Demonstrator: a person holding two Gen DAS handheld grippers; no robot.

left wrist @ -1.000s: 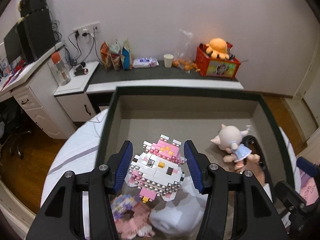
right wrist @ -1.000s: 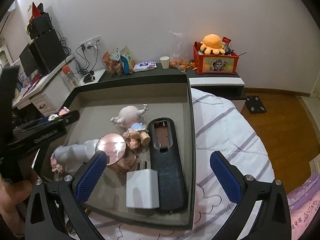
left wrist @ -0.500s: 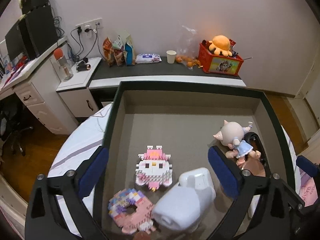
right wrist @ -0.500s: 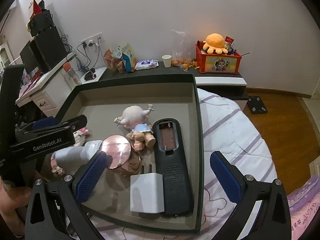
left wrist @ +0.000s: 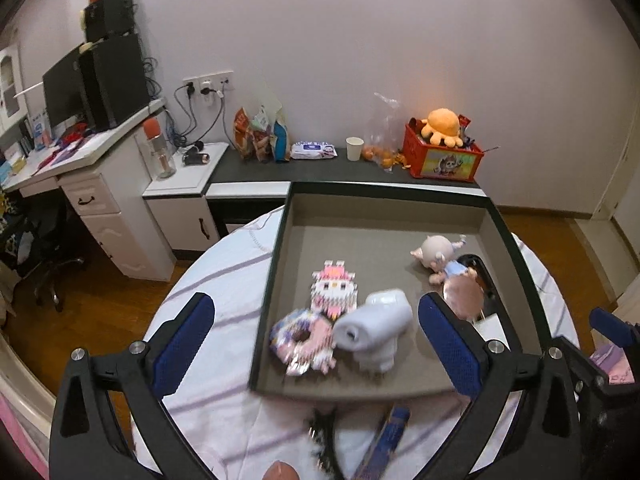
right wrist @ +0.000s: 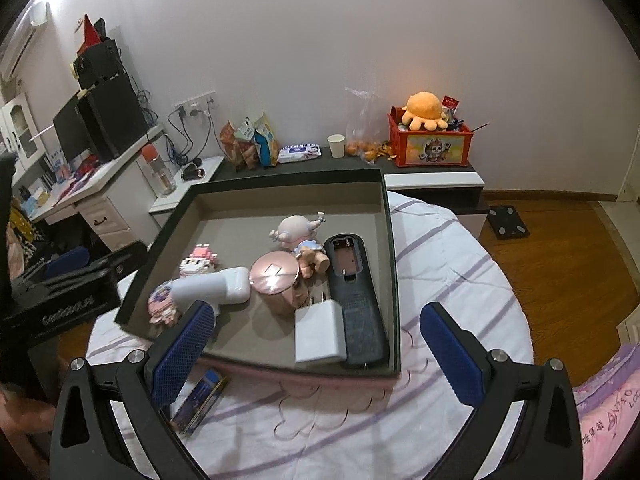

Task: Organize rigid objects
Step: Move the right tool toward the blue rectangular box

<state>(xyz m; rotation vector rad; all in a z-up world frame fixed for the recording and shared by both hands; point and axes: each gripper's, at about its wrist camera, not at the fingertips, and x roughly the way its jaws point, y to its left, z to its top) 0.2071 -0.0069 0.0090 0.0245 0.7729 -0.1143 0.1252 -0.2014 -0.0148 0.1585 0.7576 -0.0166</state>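
Note:
A dark tray (left wrist: 276,240) (right wrist: 394,264) sits on the striped round table. In it lie a pink-white brick cat (left wrist: 334,288) (right wrist: 198,266), a brick doughnut (left wrist: 300,338) (right wrist: 160,304), a white hair dryer (left wrist: 376,320) (right wrist: 216,288), a small doll (left wrist: 436,254) (right wrist: 298,232), a pink round tin (right wrist: 274,276), a white charger (right wrist: 320,332) and a black remote (right wrist: 356,300). My left gripper (left wrist: 316,344) is open and empty, pulled back over the tray's near left edge. My right gripper (right wrist: 320,348) is open and empty above the tray's near edge.
A blue box (right wrist: 200,400) (left wrist: 384,436) lies on the tablecloth in front of the tray. A dark bench (left wrist: 344,164) with snacks and a red toy crate (right wrist: 430,144) stands behind; a white desk (left wrist: 80,184) is at the left. Wooden floor surrounds the table.
My left gripper opened, let go of the brick cat in the tray, and drew back and up. The right gripper also pulled back a little; it stayed open.

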